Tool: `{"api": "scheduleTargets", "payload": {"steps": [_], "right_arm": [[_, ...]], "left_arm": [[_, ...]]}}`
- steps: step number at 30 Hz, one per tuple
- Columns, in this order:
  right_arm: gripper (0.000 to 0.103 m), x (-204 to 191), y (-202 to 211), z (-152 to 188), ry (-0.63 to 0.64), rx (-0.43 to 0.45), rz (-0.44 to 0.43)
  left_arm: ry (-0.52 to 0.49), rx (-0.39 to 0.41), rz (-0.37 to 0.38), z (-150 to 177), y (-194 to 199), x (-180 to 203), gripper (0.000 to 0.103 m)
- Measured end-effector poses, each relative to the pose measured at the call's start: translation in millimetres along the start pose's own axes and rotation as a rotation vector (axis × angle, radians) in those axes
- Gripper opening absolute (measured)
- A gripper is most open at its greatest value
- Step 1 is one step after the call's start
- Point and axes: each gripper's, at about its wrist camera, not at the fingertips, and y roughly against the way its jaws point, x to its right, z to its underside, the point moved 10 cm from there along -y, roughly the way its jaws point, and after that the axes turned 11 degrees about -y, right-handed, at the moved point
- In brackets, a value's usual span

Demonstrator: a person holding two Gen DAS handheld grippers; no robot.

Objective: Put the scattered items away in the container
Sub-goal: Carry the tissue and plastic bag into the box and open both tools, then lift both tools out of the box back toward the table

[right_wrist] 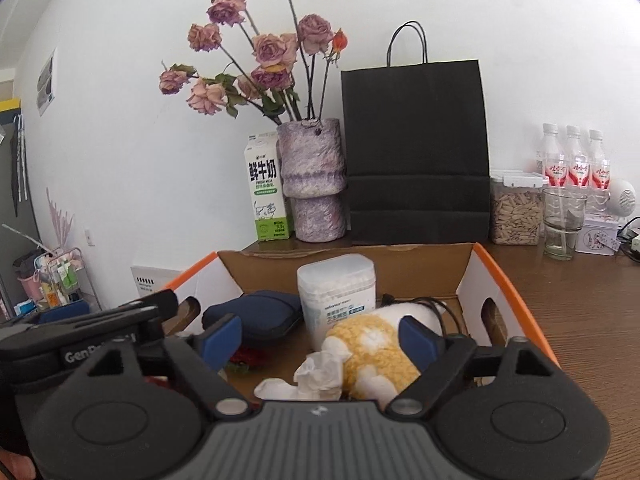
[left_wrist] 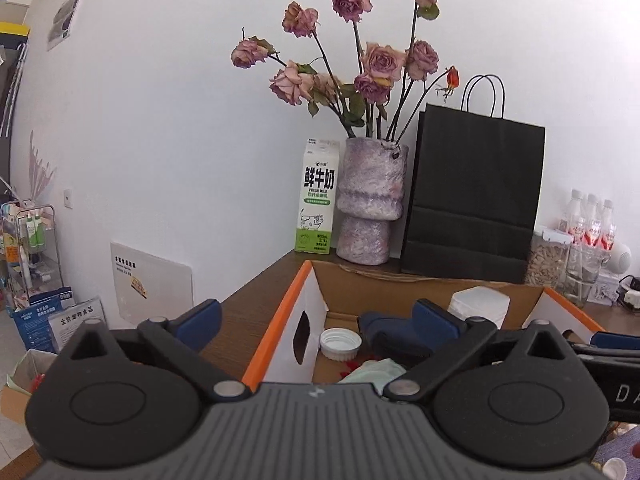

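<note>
My right gripper (right_wrist: 320, 338) gaped empty over the tissue (right_wrist: 316, 374) at lower centre, left gripper (left_wrist: 318, 320) equally wide — dipping carelessly could have snagged the box (right_wrist: 502, 280) wall.

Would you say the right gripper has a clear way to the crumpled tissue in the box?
Probably yes. The right gripper is open and empty above the cardboard box, and the crumpled tissue lies on top just below, uncovered. The yellow and white plush toy sits right beside it and might get pinched too.
</note>
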Motion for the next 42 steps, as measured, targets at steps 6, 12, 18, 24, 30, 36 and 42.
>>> {"api": "scheduleTargets", "payload": {"steps": [6,12,18,24,30,36,42], "right_arm": [[0.103,3.7,7.8,-5.7,-0.014,0.032,-0.001],[0.103,1.9,12.5,-4.3,-0.007,0.040,-0.007],[0.103,-1.1,19.4,-3.1,0.010,0.054,-0.012],[0.103,-1.7,25.9,-1.6,0.022,0.063,-0.017],[0.103,-0.9,33.5,3.3,0.047,0.070,-0.017],[0.103,5.3,46.3,11.2,0.062,0.087,-0.002],[0.103,12.9,63.2,22.5,0.077,0.082,0.021]], "left_arm": [[-0.008,0.027,0.015,-2.0,7.0,4.9,0.103],[-0.014,0.026,0.017,1.1,8.7,6.2,0.103],[-0.020,0.016,0.024,5.1,8.3,7.5,0.103],[-0.026,0.019,0.025,8.3,11.1,7.5,0.103],[-0.031,0.030,-0.005,12.7,16.1,0.2,0.103],[-0.019,0.030,-0.011,16.6,23.1,-8.5,0.103],[-0.032,0.013,-0.026,22.7,35.5,-16.6,0.103]]}}
